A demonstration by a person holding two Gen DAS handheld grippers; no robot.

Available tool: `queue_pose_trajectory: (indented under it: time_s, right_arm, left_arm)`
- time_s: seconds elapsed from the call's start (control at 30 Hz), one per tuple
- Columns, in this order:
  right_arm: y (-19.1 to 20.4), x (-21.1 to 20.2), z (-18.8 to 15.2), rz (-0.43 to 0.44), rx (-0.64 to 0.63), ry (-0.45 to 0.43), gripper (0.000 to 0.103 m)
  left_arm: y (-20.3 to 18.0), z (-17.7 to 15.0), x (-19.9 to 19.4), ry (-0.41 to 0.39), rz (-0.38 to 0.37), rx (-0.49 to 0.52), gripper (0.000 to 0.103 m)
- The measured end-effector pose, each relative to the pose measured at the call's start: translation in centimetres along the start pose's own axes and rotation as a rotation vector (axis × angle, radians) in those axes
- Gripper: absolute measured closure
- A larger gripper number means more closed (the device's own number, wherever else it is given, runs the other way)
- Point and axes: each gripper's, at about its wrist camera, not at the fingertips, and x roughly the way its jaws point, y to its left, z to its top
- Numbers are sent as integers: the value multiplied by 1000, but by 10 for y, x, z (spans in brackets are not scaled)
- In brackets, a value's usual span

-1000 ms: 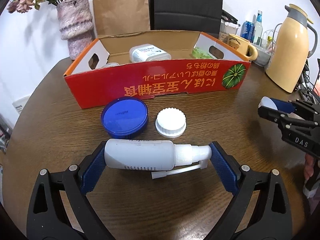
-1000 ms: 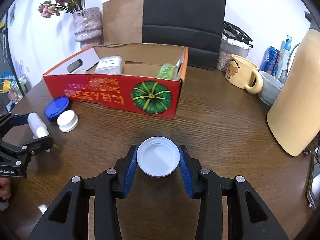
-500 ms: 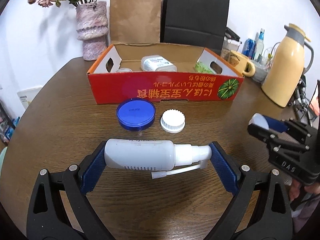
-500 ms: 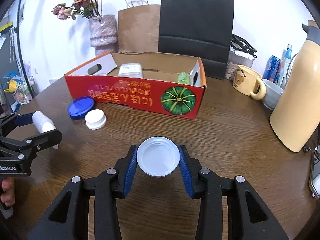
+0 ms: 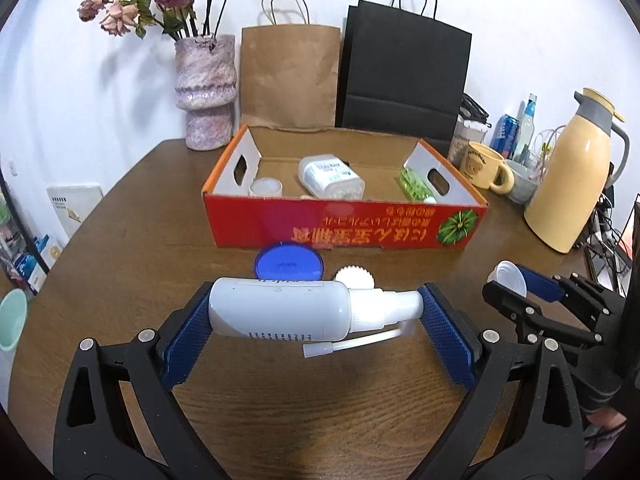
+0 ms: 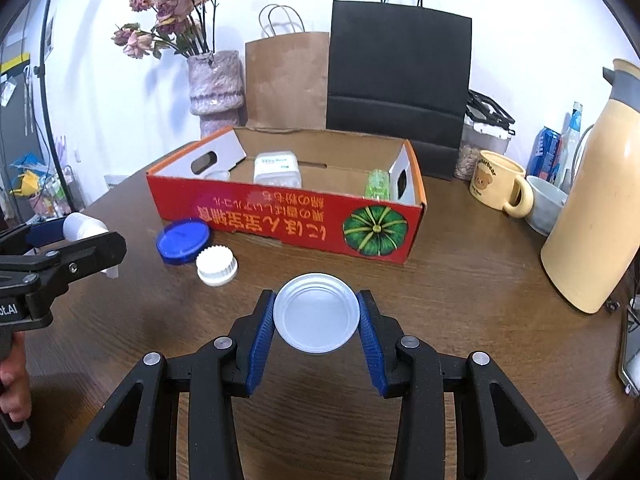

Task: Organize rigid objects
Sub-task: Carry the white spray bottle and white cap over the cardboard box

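My left gripper is shut lengthwise on a white spray bottle, held above the wooden table. My right gripper is shut on a white round lid, its hollow side facing the camera. That lid and the right gripper also show at the right of the left wrist view. A red cardboard box stands open ahead, holding a white container, a small clear jar and a green item. A blue lid and a white ribbed cap lie in front of the box.
Behind the box stand a pink vase with dried flowers, a brown paper bag and a black bag. A cream thermos jug, a bear mug, a bowl and cans crowd the right side.
Both grippers have risen and drawn back from the box with their loads, so the box and lids look farther away and the box's inside shows more.
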Motion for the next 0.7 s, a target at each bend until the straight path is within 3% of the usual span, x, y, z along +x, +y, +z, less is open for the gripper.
queue_pose_trajectory:
  time_s: [0.7]
  right_arm:
    - [8,10,56,-22,19,-93,58]
  left_arm:
    - [9,56,8,-99,24,-56,7]
